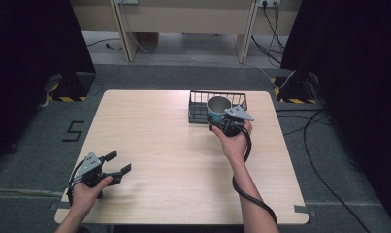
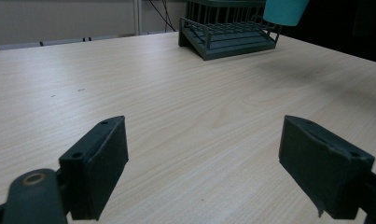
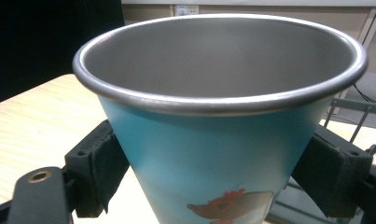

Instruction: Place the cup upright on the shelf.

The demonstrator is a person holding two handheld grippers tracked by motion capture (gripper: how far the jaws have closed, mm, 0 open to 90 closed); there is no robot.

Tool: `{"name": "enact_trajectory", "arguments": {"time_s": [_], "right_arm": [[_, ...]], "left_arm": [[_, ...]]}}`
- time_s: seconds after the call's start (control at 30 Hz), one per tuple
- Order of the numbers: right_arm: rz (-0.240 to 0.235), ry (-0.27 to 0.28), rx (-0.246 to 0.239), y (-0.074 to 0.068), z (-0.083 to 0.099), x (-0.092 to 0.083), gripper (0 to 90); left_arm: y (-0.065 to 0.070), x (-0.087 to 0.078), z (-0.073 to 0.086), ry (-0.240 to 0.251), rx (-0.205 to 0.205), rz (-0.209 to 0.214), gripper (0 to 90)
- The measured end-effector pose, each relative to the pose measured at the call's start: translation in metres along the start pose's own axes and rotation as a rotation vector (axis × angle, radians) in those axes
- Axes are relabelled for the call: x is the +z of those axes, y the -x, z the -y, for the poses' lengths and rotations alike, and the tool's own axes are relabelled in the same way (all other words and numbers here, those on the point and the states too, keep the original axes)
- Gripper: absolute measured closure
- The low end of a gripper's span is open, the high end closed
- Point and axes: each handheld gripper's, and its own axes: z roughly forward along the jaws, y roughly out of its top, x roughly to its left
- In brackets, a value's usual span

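cup gripped and raised at the rack, not yet set down

the cup (image 3: 218, 140), teal outside and bare metal inside, sits upright between the jaws of your right gripper (image 1: 230, 125), which press against its sides low on the body. in the high view the cup (image 1: 218, 108) is at the near edge of the dark wire rack (image 1: 198, 104) at the far side of the table (image 1: 173, 160). in the left gripper view its base (image 2: 284, 10) hangs above the rack (image 2: 227, 37) rather than resting in it. so, as i judge it, the pick-up is done and the carry is nearly done; what is left is to lower the cup into the rack and let go. whether it goes in upright or turned over, you cannot tell from here.

your left gripper (image 1: 116, 162) rests at the near left corner of the table, well apart from the rack, its jaws spread wide with nothing between them.
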Motion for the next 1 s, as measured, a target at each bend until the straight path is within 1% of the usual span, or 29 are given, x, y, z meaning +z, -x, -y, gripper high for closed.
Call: {"name": "enact_trajectory", "arguments": {"time_s": [0.13, 0.3, 0.4, 0.67, 1.0], "right_arm": [[0.005, 0.007, 0.004, 0.002, -0.005, 0.001, 17.9], [0.010, 0.018, -0.002, 0.004, -0.012, 0.001, 17.9], [0.014, 0.024, 0.006, 0.006, -0.017, 0.002, 17.9], [0.027, 0.027, 0.014, 0.011, -0.024, 0.007, 17.9], [0.036, 0.032, 0.019, 0.014, -0.032, 0.011, 17.9]], "left_arm": [[0.000, 0.000, 0.000, 0.000, -0.001, 0.000, 15.1], [0.000, 0.000, 0.000, 0.001, -0.002, 0.000, 15.1], [0.000, 0.000, 0.000, 0.002, -0.001, -0.001, 15.1], [0.000, 0.000, 0.000, 0.005, -0.004, -0.001, 15.1], [-0.001, 0.000, 0.000, 0.007, -0.006, -0.001, 15.1]]}}
